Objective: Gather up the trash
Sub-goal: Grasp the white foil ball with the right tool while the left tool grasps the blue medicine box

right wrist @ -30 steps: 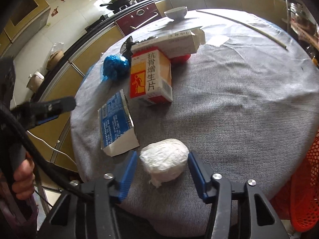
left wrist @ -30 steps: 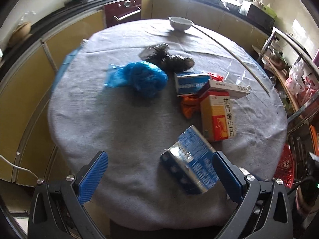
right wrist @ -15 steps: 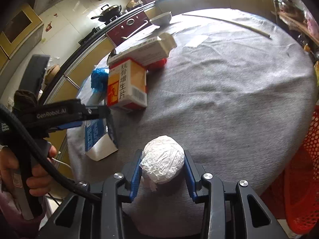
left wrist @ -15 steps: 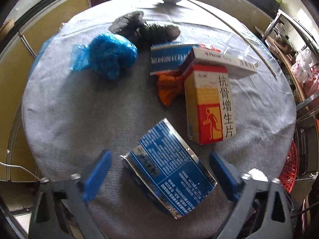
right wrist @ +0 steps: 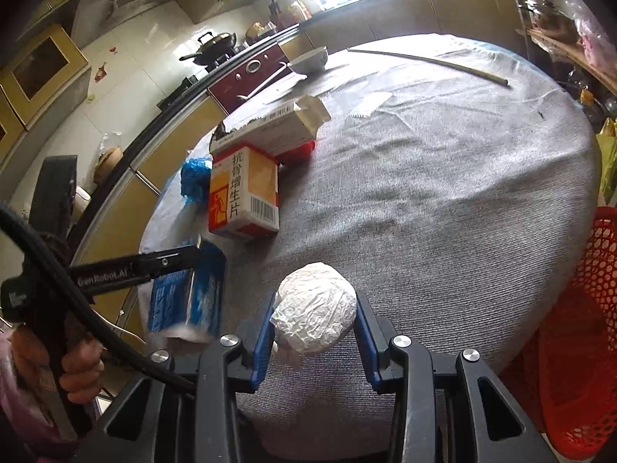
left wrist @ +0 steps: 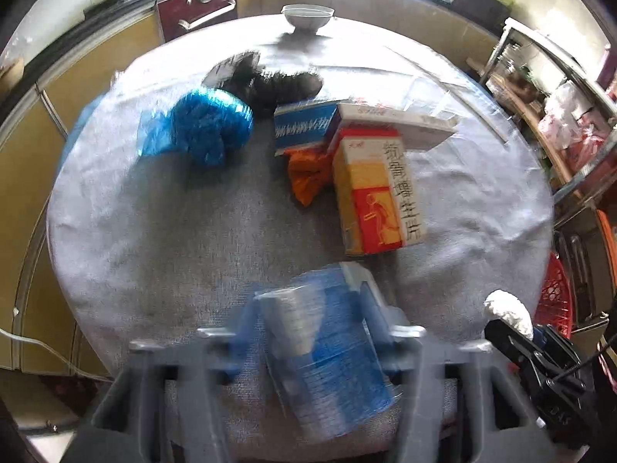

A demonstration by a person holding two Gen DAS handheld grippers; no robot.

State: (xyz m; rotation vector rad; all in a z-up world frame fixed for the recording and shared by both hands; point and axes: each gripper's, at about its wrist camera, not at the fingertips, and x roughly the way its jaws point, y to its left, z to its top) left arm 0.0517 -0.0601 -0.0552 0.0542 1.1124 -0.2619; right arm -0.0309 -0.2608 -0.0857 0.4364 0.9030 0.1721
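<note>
My left gripper [left wrist: 308,308] is shut on a blue and silver box [left wrist: 327,347], tilted on end at the table's near edge; it also shows in the right wrist view [right wrist: 189,297]. My right gripper [right wrist: 314,320] is shut on a crumpled white paper ball [right wrist: 314,308], seen from the left wrist view [left wrist: 509,308] at the table's right edge. On the grey round table [left wrist: 193,231] lie an orange-red box [left wrist: 378,193], a white box [left wrist: 393,121], a blue box [left wrist: 304,127], an orange wrapper [left wrist: 308,173], a blue plastic bag [left wrist: 204,127] and a black bag [left wrist: 277,85].
A white bowl [left wrist: 306,17] and a long thin stick [right wrist: 428,63] lie at the far side of the table. A red mesh basket [right wrist: 578,328] stands below the table's right edge. Kitchen counters with a stove curve behind, shelves at right.
My left gripper closed on the blue and silver box and tipped it up. My right gripper closed on the paper ball and lifted slightly.
</note>
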